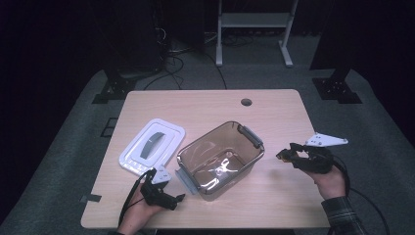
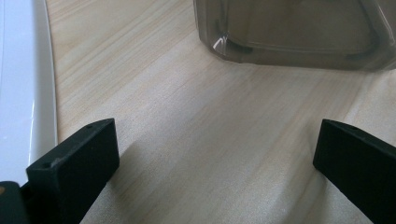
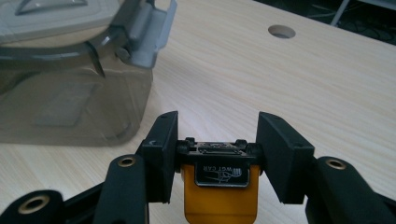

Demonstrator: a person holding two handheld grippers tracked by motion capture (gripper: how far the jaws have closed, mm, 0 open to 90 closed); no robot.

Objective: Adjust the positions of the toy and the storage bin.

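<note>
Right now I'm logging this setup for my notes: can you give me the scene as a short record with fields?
surface: light wooden table with a round hole near its far edge
container: smoky see-through box, open, upright, grey latches at two ends
lid: white lid with grey handle, flat on the table, left of the box
left claw: left gripper, open, holding nothing, near the lid and the box
right claw: right gripper, open, holding nothing, pointing at the box

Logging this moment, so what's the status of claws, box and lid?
Left claw open, empty, near the lid. Right claw open, empty, right of the box. Box uncovered; lid flat beside it. Nothing between claws and box.
</note>
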